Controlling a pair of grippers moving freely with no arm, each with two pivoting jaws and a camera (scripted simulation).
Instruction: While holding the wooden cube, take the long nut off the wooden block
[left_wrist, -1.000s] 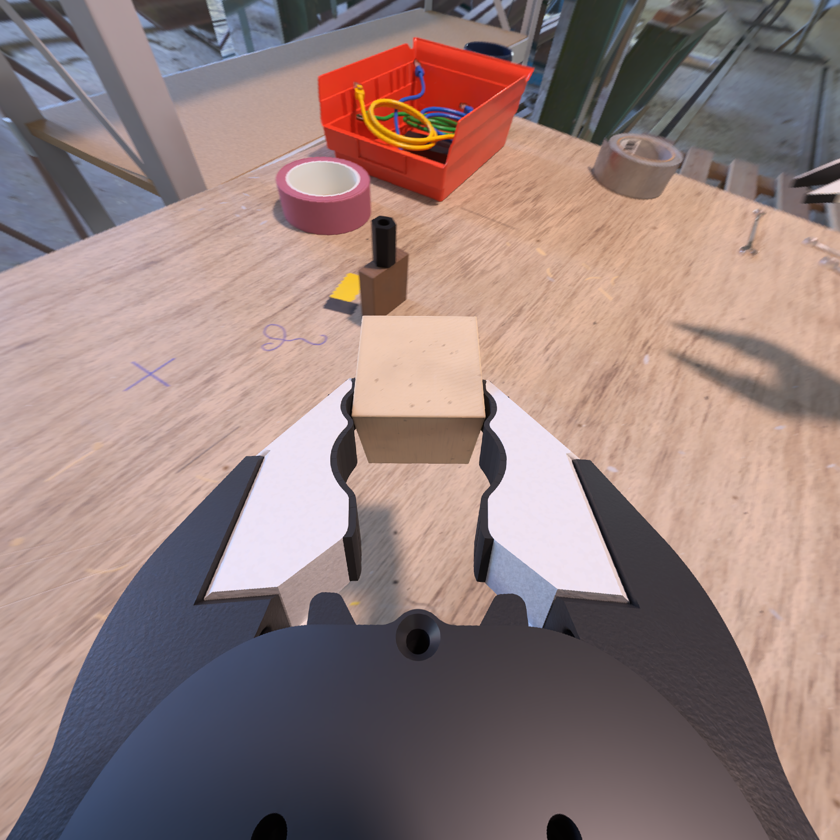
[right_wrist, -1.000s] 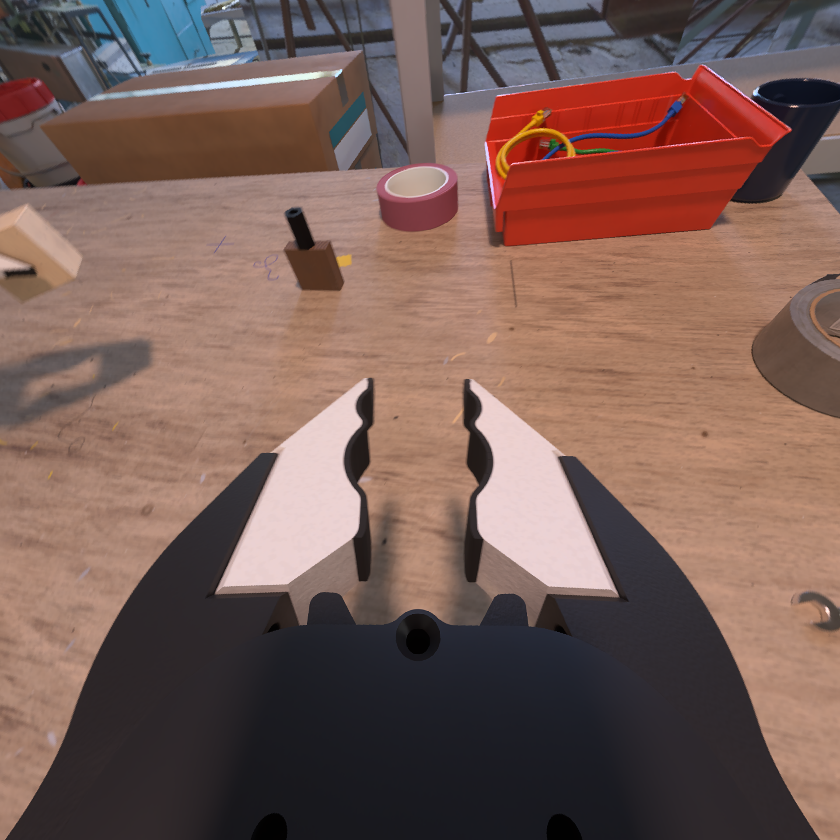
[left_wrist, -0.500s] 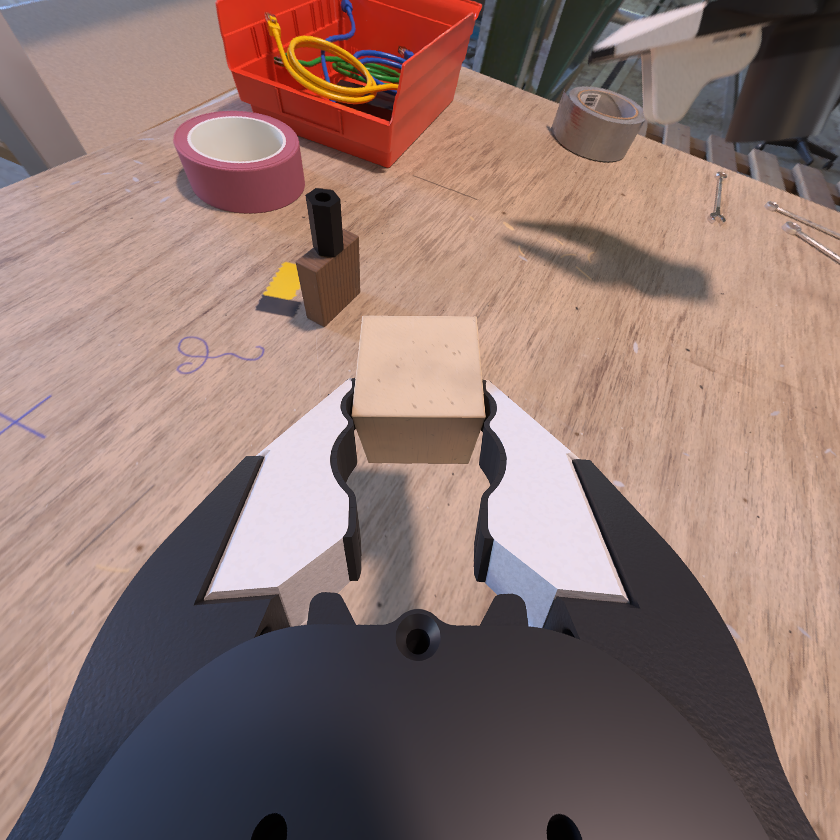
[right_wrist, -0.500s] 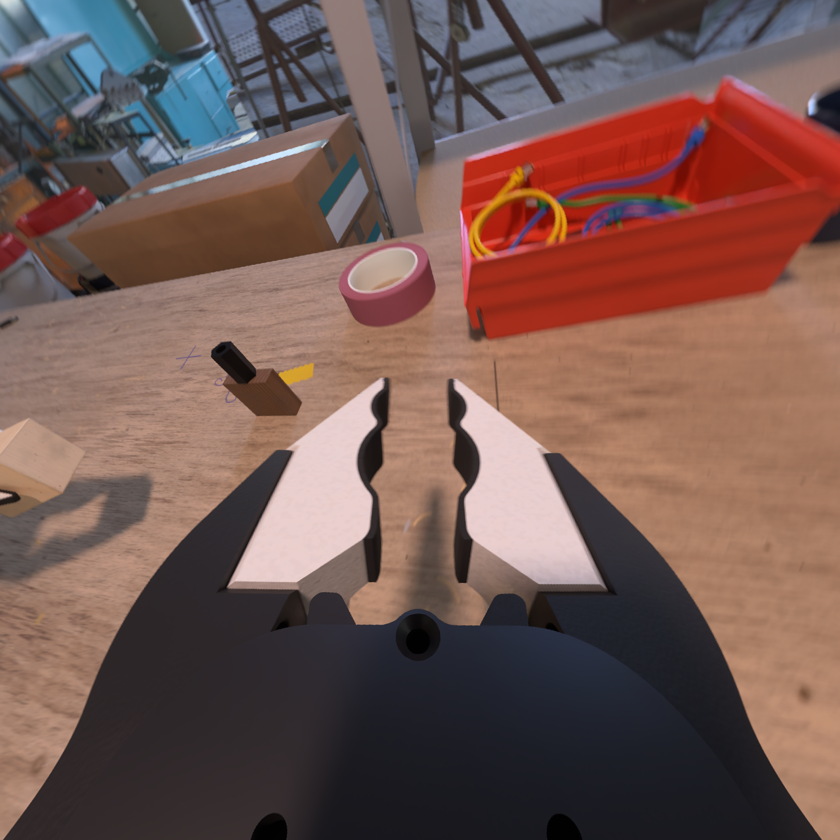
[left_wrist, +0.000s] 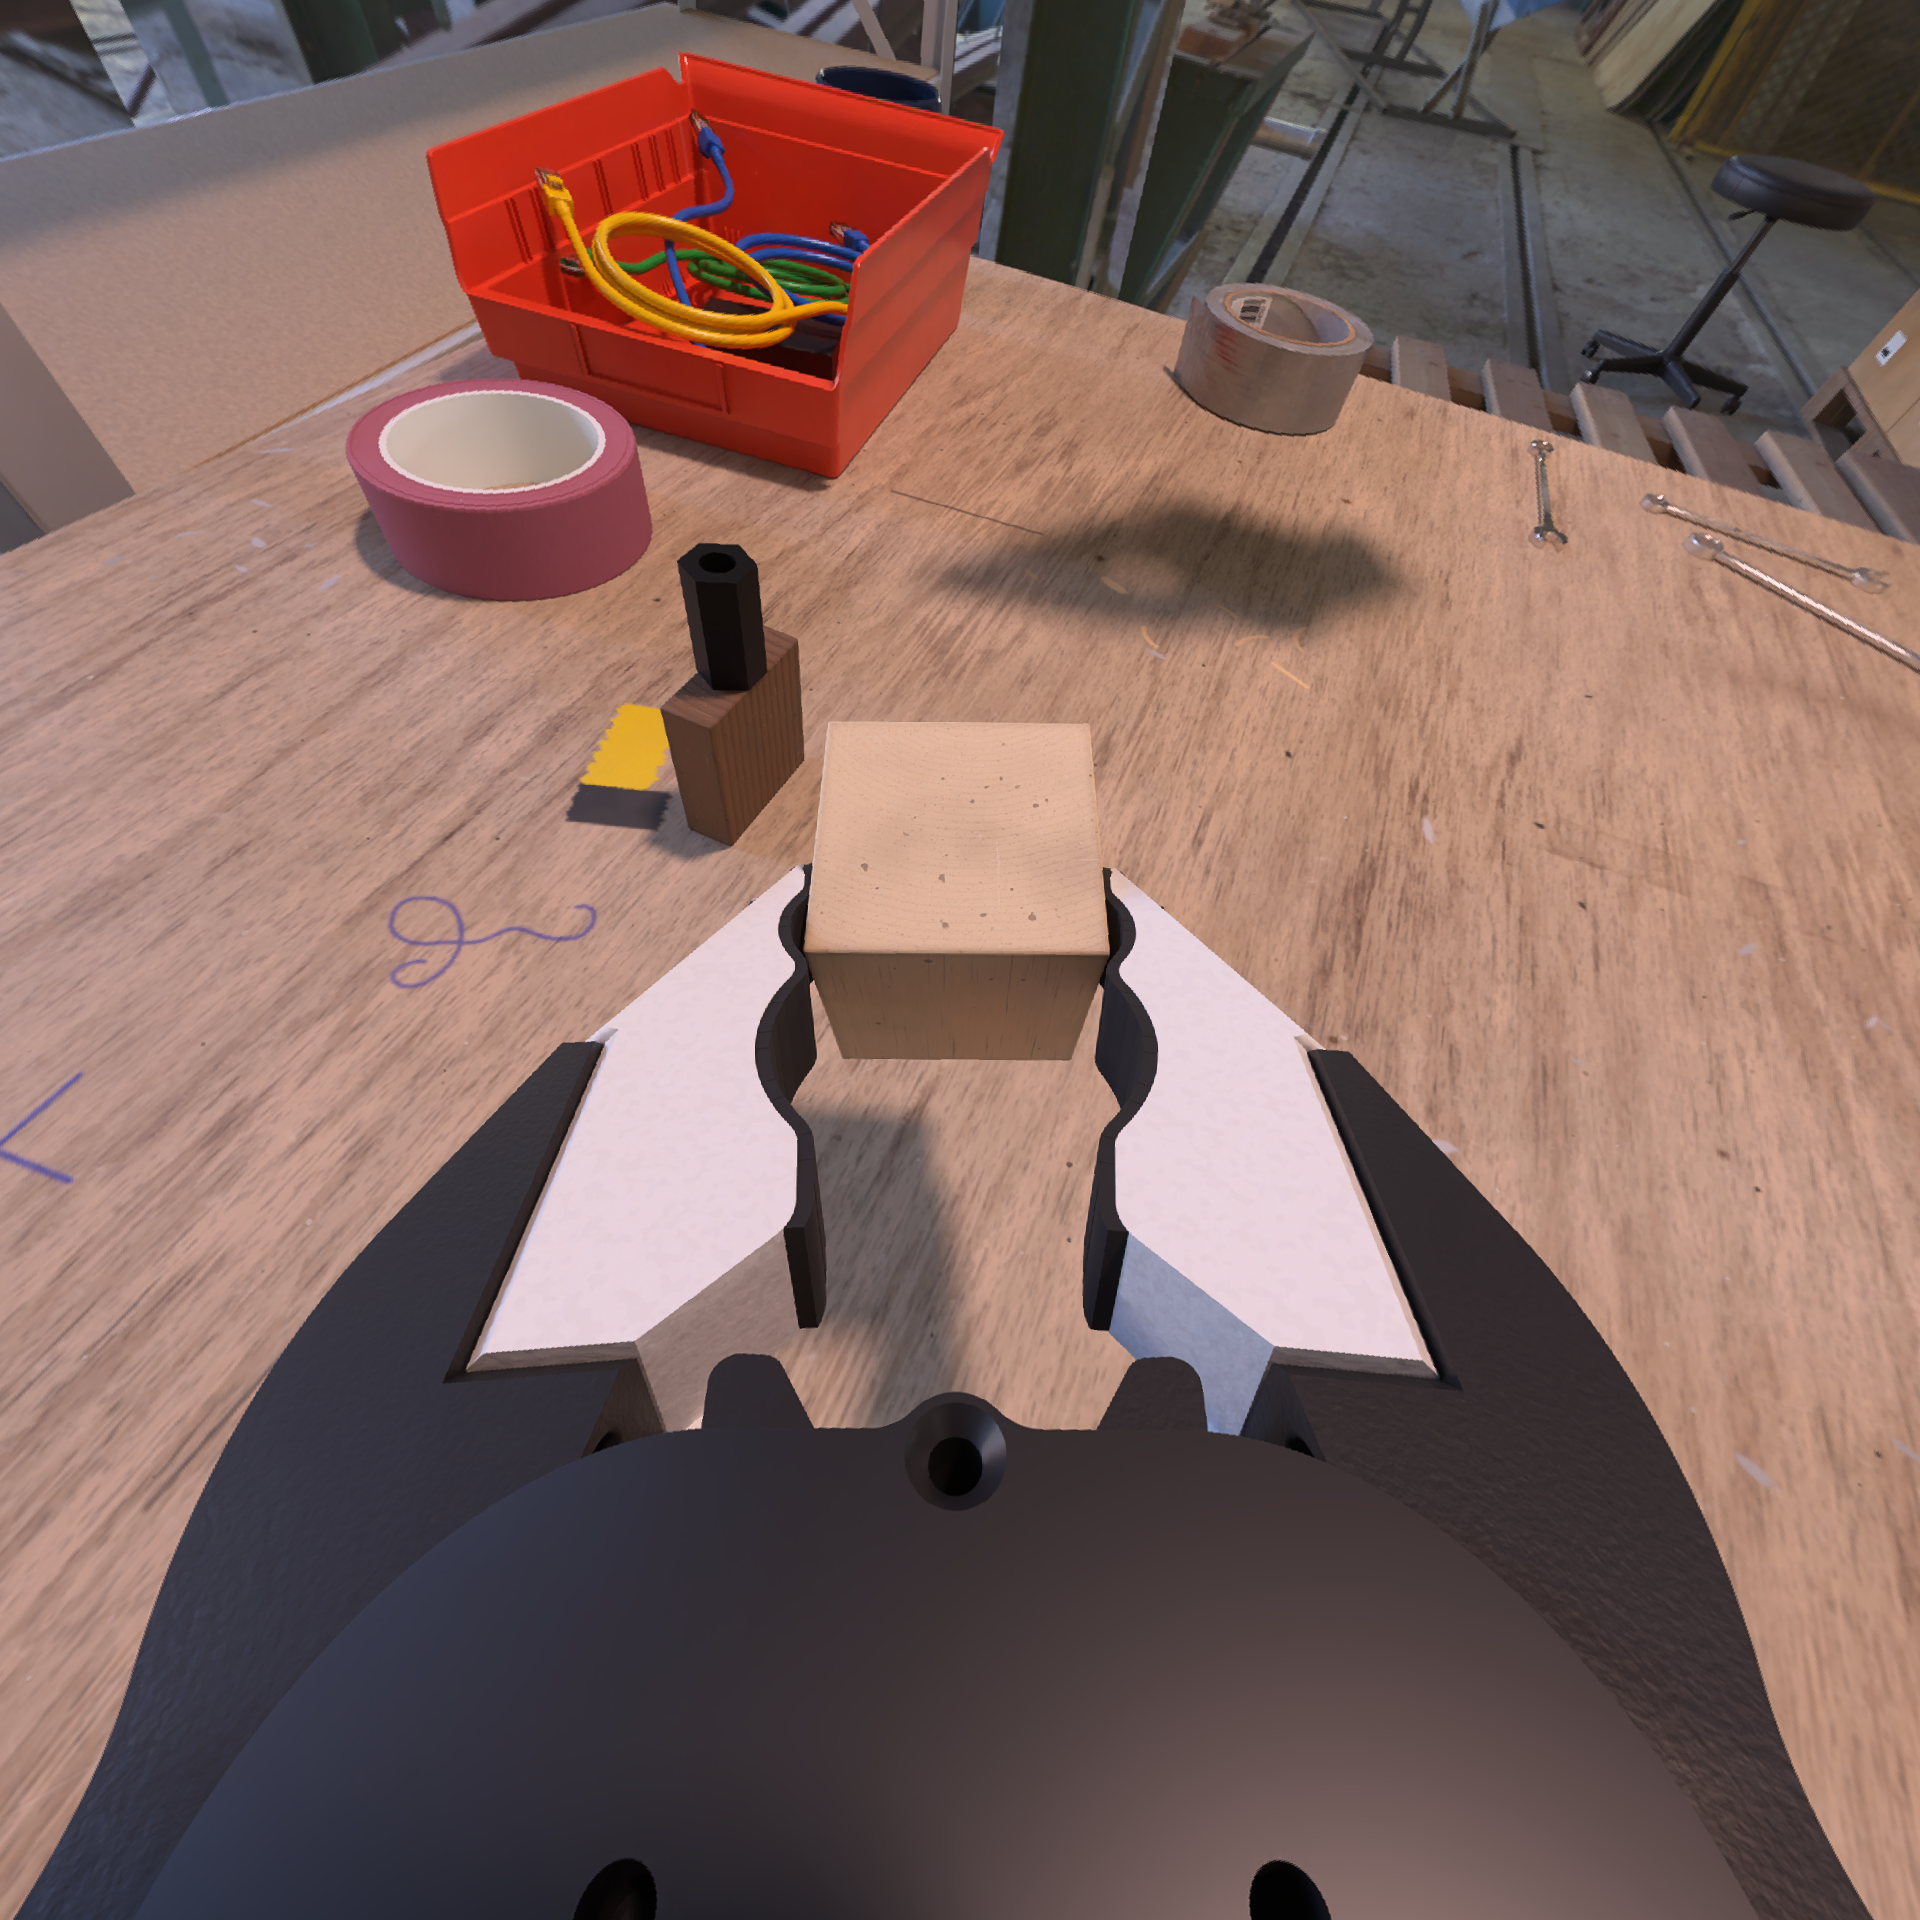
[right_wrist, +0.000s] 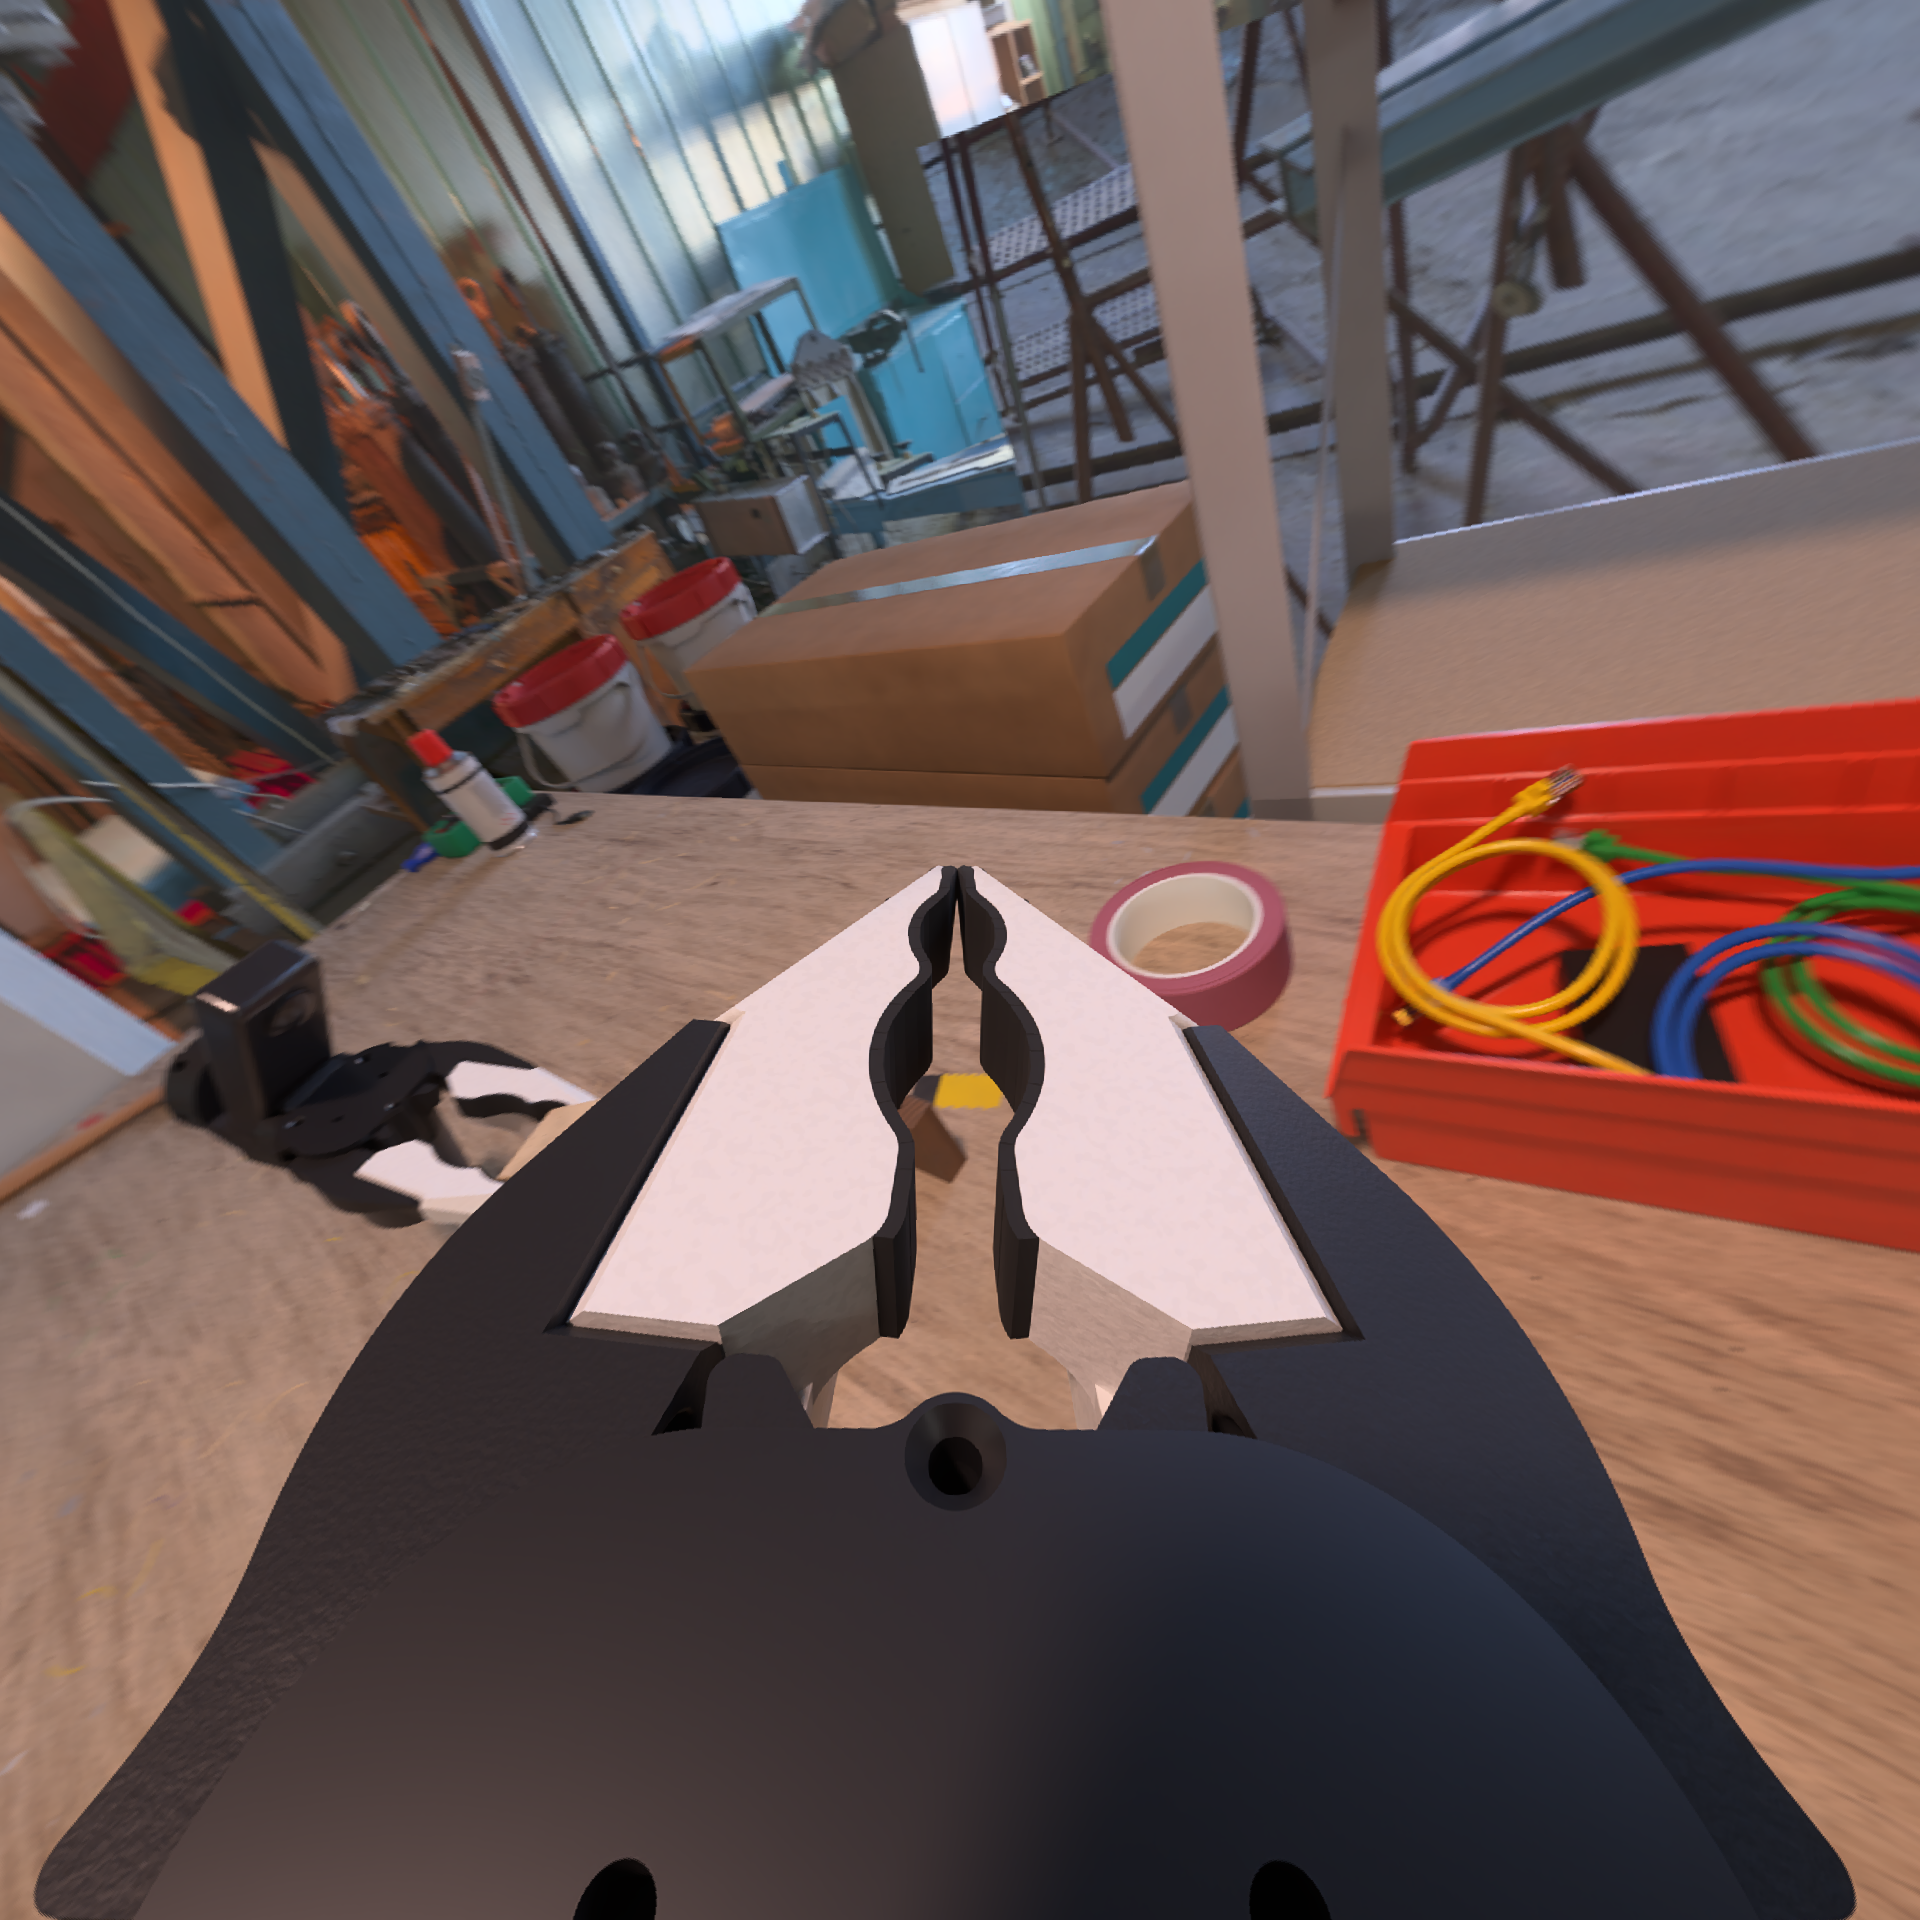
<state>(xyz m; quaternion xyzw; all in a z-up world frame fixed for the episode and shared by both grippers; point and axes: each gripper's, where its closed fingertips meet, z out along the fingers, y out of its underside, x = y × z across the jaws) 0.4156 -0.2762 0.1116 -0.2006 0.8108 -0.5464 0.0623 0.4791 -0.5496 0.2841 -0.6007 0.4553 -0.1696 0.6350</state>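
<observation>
My left gripper (left_wrist: 956, 894) is shut on the pale wooden cube (left_wrist: 956, 831) and holds it above the table. Just left of and beyond the cube stands the dark wooden block (left_wrist: 738, 753) with the black long nut (left_wrist: 720, 618) upright on top. My right gripper (right_wrist: 957, 873) is shut and empty, above the table. Through the gap between its fingers I see part of the block (right_wrist: 932, 1140); the nut is hidden there. The left gripper (right_wrist: 416, 1132) shows low at the left of the right wrist view.
A red bin (left_wrist: 727, 395) of coloured cables and a pink tape roll (left_wrist: 499, 488) stand behind the block. A grey tape roll (left_wrist: 1268, 353) and wrenches (left_wrist: 1543, 488) lie at the right. A yellow and grey patch (left_wrist: 623, 769) lies beside the block. A cardboard box (right_wrist: 966, 665) stands beyond the table.
My right gripper has closed its fingers, tilted up and moved over toward the block; it has left the left wrist view. My left gripper has shifted slightly, still holding the cube.
</observation>
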